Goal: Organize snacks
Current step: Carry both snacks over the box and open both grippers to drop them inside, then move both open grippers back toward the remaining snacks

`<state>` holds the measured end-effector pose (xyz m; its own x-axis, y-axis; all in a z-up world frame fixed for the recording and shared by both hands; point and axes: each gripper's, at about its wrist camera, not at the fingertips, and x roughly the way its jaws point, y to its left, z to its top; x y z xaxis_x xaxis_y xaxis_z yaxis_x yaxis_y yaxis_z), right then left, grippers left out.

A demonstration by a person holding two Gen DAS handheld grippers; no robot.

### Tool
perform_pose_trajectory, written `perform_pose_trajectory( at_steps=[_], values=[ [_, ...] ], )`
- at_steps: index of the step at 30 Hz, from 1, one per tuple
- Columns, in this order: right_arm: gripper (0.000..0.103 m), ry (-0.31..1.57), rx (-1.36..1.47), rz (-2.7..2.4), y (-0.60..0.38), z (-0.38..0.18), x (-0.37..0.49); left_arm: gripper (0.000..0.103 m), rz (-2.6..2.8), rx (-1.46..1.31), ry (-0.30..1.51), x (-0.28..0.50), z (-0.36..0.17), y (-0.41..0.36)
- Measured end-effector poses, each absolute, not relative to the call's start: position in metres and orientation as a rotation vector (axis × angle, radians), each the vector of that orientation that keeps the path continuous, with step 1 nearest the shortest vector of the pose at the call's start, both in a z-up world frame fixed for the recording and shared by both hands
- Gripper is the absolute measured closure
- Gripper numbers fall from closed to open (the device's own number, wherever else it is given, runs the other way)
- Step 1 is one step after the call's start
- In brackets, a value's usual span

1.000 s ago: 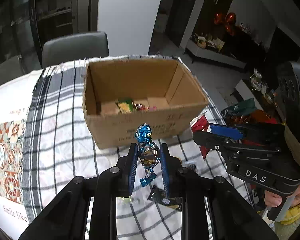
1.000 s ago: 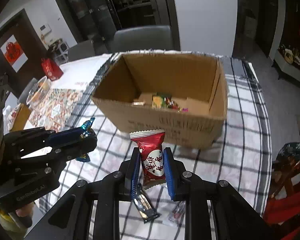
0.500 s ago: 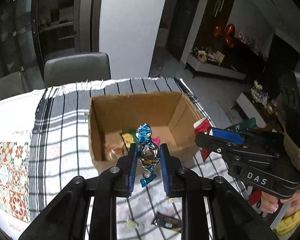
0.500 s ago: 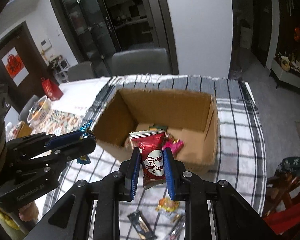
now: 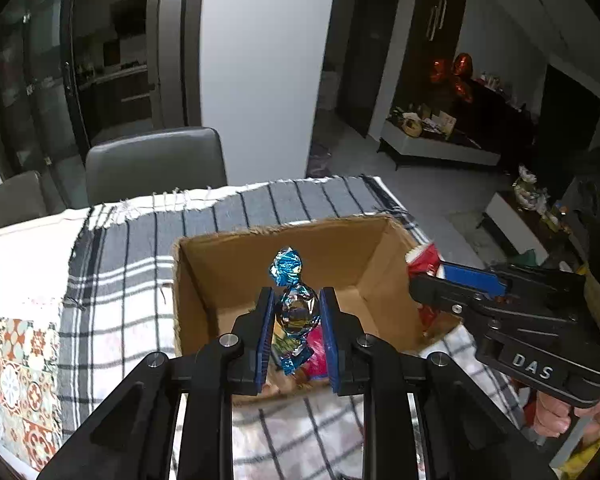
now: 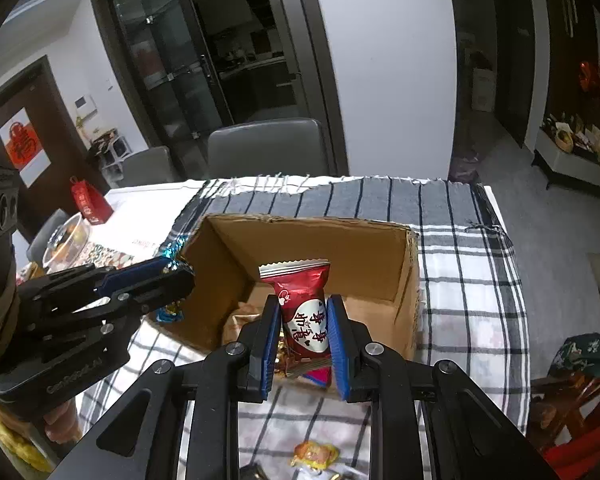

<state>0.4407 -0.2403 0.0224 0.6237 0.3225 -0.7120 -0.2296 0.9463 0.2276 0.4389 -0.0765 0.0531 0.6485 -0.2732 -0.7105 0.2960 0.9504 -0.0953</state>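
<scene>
Hanging over the open cardboard box (image 5: 384, 256), the blue foil candy (image 5: 296, 312) is being pinched at its round middle by the left gripper (image 5: 297, 334), one twisted end standing up clear of the pads and the other trailing below. Beside it the red snack packet (image 6: 305, 312) is being clamped upright across its lower half by the right gripper (image 6: 303, 340), its crimped top sticking out above. Both are being held nose-down above the box mouth, which I judge to be a stance for dropping them in among the wrappers already lying on the box floor. The box is sitting on a checked cloth (image 6: 460, 240) on the table, with a grey chair (image 5: 156, 164) behind. The right wrist view is showing what the left does not: a gold-wrapped sweet (image 6: 315, 454) lying loose on the cloth in front of the box, so sorting looks unfinished, and a glass bowl (image 6: 66, 240) further along the table. The left wrist view alone is showing the person's fingers (image 5: 552, 416) wrapped on the right gripper's handle.
</scene>
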Motion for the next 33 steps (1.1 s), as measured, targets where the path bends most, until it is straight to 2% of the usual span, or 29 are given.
perform_pose_trajectory(
  at_steps=[1, 3, 4, 5, 18, 33],
  values=[
    [0.078, 0.838, 0.120, 0.313, -0.241, 0.021, 0.442, 0.077, -0.316, 0.037, 0.795, 0.440, 0.052, -0.077],
    [0.075, 0.841, 0.106, 0.293, -0.241, 0.018, 0.444, 0.055, -0.297, 0.043, 0.786, 0.443, 0.051, -0.076],
    [0.065, 0.842, 0.098, 0.282, -0.241, 0.016, 0.444, 0.054, -0.292, 0.041, 0.780, 0.442, 0.051, -0.076],
    [0.061, 0.837, 0.095, 0.277, -0.241, 0.016, 0.442, 0.054, -0.290, 0.046, 0.776, 0.441, 0.051, -0.075],
    [0.061, 0.799, 0.078, 0.275, -0.246, 0.030, 0.395, 0.054, -0.305, 0.066, 0.763, 0.393, 0.057, -0.076],
    [0.061, 0.939, 0.086, 0.252, -0.247, 0.004, 0.341, 0.054, -0.266, 0.076, 0.843, 0.328, 0.042, -0.067]
  ],
)
